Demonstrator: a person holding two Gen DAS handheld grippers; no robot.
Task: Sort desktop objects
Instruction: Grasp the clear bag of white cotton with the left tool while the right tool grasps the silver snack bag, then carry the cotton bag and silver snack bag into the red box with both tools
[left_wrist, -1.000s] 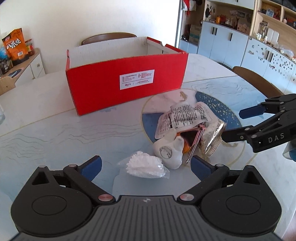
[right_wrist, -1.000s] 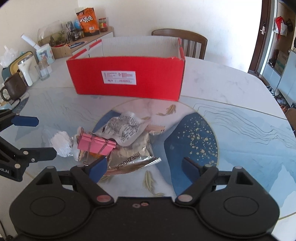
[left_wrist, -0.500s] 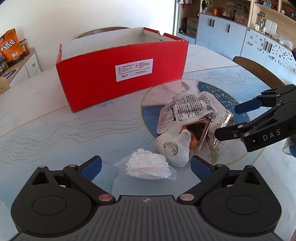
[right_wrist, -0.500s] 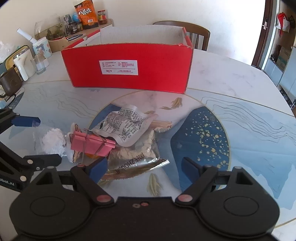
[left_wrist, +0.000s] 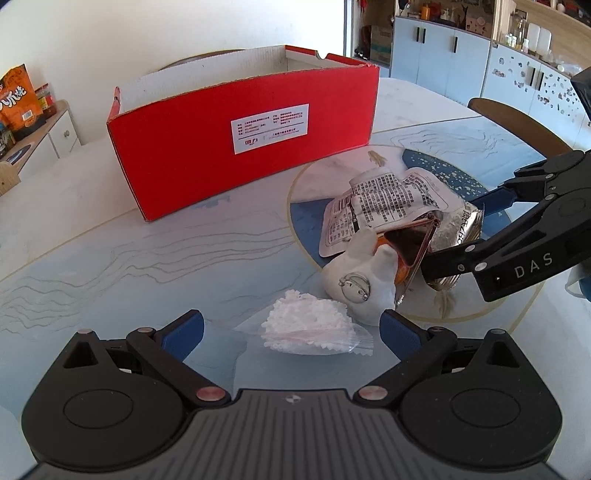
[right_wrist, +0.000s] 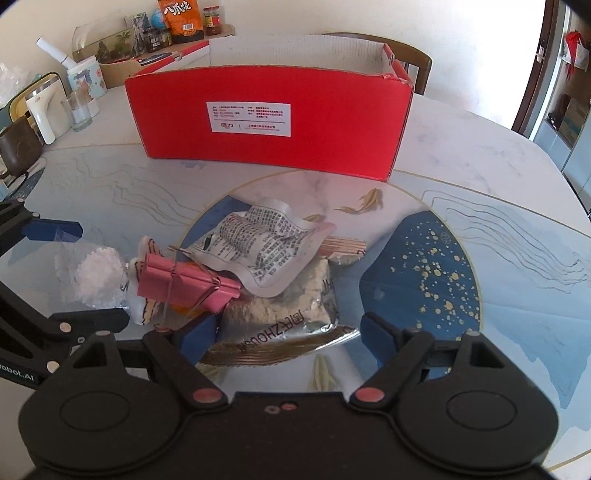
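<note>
Both your grippers' fingers released: left gripper (left_wrist: 291, 328) straddles the white-granule bag (left_wrist: 308, 326), right gripper (right_wrist: 286, 332), just narrowing, the foil packet (right_wrist: 284, 317); centre each before clenching.

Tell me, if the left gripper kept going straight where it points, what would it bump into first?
Most likely the small clear plastic bag of white granules, lying on the table between the open left gripper fingers. Depth is uncertain.

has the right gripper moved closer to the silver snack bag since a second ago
Yes. In the right wrist view the right gripper now straddles the silver snack bag, which sits lower and larger, as does the red box. Its open jaws have just been closing slightly.
</note>
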